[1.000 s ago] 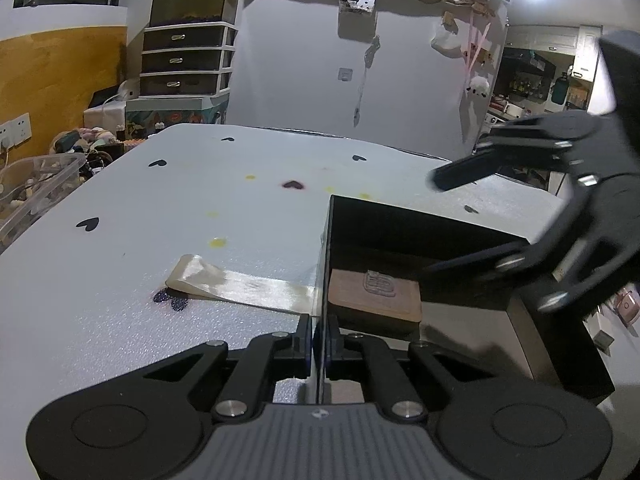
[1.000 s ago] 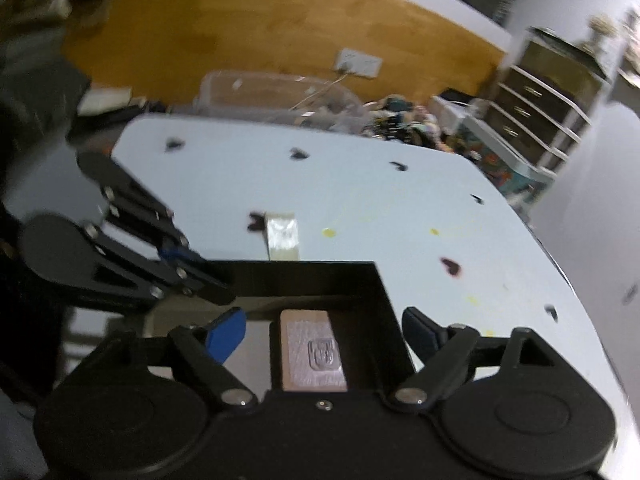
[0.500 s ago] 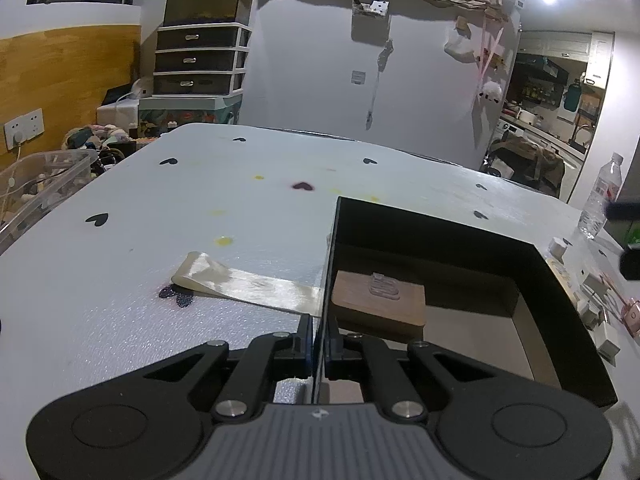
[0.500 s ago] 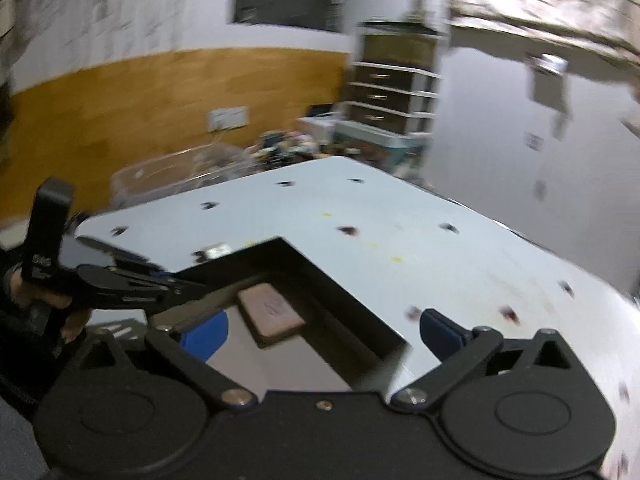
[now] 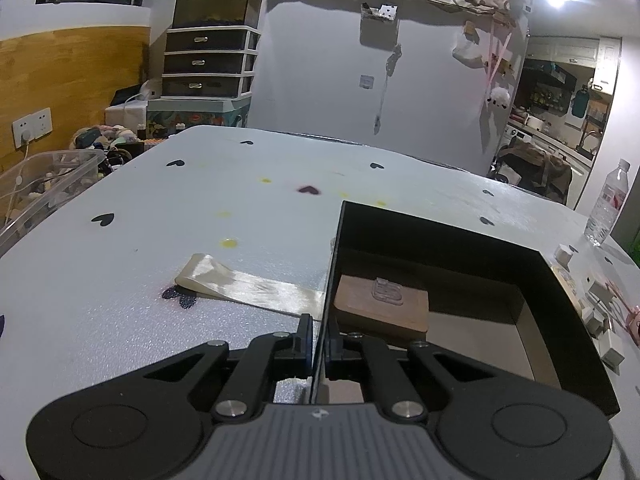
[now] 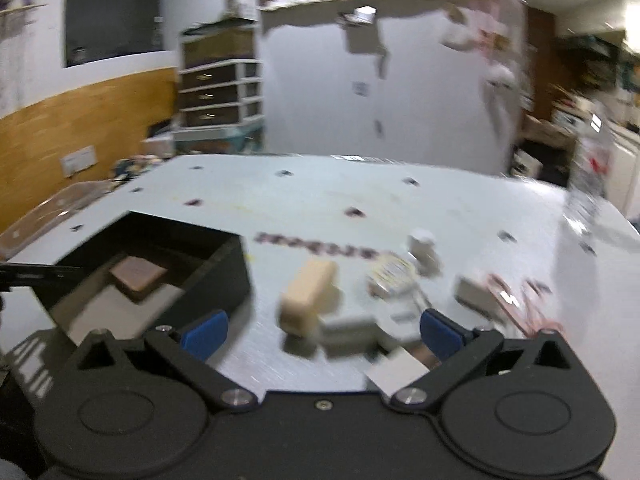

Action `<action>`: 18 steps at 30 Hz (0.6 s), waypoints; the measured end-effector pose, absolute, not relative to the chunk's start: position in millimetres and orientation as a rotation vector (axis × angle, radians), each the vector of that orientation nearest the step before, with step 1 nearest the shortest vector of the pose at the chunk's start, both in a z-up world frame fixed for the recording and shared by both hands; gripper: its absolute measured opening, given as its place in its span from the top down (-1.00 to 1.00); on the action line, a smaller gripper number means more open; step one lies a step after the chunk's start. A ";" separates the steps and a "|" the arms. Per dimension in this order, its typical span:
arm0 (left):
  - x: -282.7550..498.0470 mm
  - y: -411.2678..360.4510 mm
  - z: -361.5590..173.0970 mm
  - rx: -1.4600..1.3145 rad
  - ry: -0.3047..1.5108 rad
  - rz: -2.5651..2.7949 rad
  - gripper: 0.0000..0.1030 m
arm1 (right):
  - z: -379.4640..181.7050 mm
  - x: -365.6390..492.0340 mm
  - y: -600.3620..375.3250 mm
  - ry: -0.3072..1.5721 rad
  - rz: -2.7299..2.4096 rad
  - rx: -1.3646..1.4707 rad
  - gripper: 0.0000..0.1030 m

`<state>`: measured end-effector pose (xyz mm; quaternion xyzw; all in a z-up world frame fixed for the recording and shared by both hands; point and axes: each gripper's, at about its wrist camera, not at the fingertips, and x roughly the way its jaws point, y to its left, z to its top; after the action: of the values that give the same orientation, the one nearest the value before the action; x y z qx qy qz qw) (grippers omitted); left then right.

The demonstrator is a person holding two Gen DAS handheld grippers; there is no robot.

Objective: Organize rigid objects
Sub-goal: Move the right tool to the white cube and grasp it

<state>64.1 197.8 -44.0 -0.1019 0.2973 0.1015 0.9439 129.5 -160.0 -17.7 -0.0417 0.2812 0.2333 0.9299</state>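
Note:
A black open box lies on the white table, with a brown block in its left part. My left gripper is shut on the box's left wall. The right wrist view is blurred. There my right gripper stands wide open above the table to the right of the box, nothing pressed by its blue pads. Ahead of it lie a beige block, a round patterned piece, a small white cube and other white pieces.
A strip of clear tape lies left of the box. A water bottle stands at the table's far right. Small white pieces and a pink cord lie right of the box. A clear bin sits beyond the table's left edge.
My right gripper has left the box, swung to the right and rolled level, its jaws wider. It has gone out of the left wrist view. The left gripper kept its hold.

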 end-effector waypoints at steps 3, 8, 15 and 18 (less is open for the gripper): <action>63.7 197.4 -44.0 -0.208 0.604 0.209 0.90 | -30.5 128.5 -173.2 0.585 0.437 -0.076 -1.00; 63.6 196.4 -44.2 -0.208 0.603 0.212 0.90 | -43.4 132.4 -183.4 0.631 0.421 -0.059 -1.00; 63.4 196.5 -44.1 -0.207 0.603 0.211 0.90 | -58.4 142.4 -184.2 0.629 0.409 -0.021 -1.00; 63.7 196.6 -44.0 -0.207 0.603 0.211 0.90 | -62.3 150.7 -183.6 0.636 0.374 -0.012 -0.95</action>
<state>63.7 196.6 -44.0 -0.1016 0.2958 0.1035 0.9442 150.7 -183.6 -62.3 -0.0061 0.3109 0.1830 0.9326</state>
